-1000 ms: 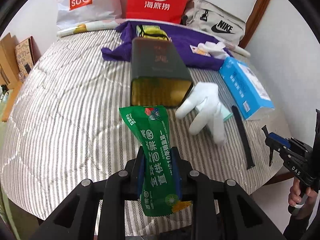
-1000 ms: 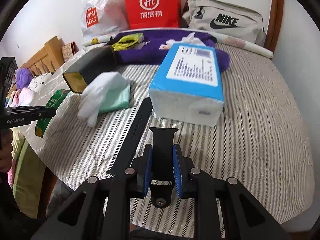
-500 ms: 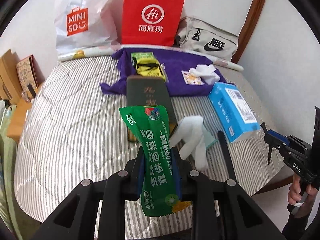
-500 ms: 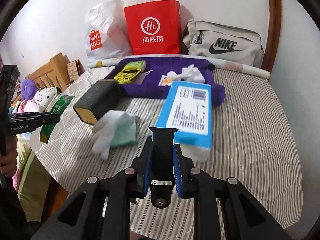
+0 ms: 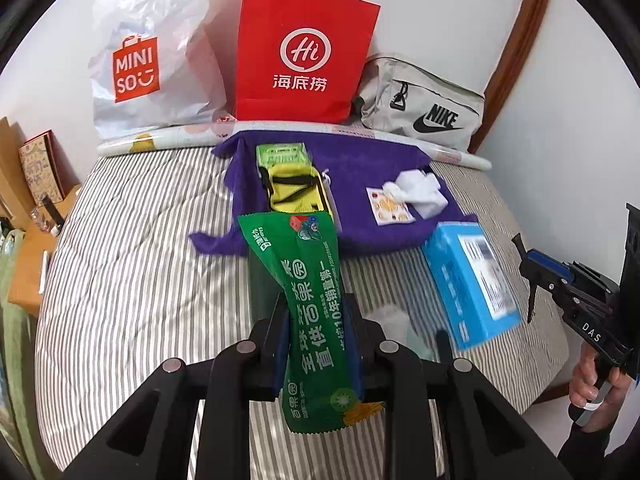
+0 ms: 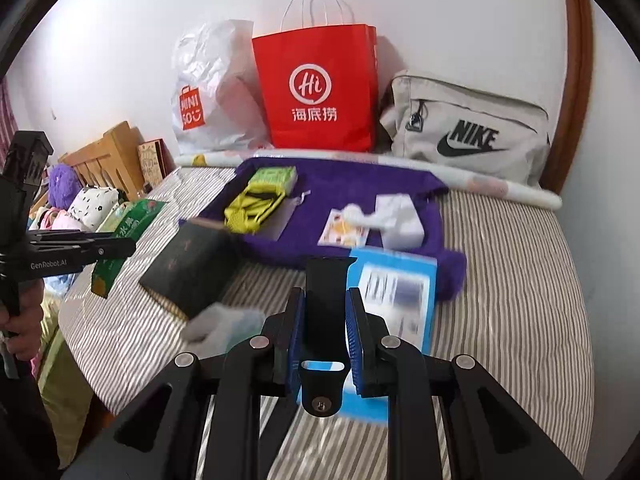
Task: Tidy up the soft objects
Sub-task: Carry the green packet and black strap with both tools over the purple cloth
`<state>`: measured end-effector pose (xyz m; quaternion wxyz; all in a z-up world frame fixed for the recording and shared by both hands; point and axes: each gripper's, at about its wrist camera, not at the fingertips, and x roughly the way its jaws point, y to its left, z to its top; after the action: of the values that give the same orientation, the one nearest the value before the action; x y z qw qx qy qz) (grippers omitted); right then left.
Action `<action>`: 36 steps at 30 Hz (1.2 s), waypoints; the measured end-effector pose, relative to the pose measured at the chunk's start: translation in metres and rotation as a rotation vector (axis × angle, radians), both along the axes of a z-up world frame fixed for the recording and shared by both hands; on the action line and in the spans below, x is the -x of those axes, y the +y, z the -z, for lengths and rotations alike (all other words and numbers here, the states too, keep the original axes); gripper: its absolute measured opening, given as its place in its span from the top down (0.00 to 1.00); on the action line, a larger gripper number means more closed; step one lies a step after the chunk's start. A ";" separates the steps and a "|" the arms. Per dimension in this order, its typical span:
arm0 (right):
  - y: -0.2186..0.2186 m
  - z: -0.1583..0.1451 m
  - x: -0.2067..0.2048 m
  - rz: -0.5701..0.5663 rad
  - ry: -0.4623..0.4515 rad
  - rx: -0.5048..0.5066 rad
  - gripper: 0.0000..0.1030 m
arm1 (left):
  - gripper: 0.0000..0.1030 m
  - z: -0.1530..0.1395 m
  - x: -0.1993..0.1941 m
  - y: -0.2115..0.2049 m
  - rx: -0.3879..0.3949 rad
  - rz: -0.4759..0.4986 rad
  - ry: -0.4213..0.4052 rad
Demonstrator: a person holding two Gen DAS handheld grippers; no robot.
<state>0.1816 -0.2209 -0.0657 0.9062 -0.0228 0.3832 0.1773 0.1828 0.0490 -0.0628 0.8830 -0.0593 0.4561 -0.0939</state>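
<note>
I have both hands lifted off the striped bed (image 5: 120, 280) now, higher than a second ago, so the whole spread comes into view. My left gripper (image 5: 318, 344) fingers pinch the green crinkly foil snack packet (image 5: 310, 304), which stands upright between them. My right gripper (image 6: 325, 328) fingers pinch the black rubber watch strap (image 6: 326, 296); it has come clear of the bed. Both picks look secure. The purple cloth (image 5: 360, 184) near the bed's far edge already carries a yellow pouch (image 5: 294, 190) and a white folded item (image 5: 420, 190), so I judge that is where these belong next. The blue tissue pack (image 5: 470, 280) lies toward the right edge.
</note>
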 end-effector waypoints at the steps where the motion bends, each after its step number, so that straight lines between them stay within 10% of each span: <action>1: 0.001 -0.001 -0.008 -0.001 0.001 -0.002 0.80 | 0.77 0.000 -0.006 0.000 0.003 0.000 0.003; 36: 0.018 0.068 -0.207 0.026 0.212 0.066 0.80 | 0.76 0.053 -0.204 -0.037 0.039 0.058 0.163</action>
<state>0.3887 -0.2026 -0.1334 0.8616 -0.0286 0.4827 0.1541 0.3863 0.0116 -0.1158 0.8386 -0.0706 0.5259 -0.1232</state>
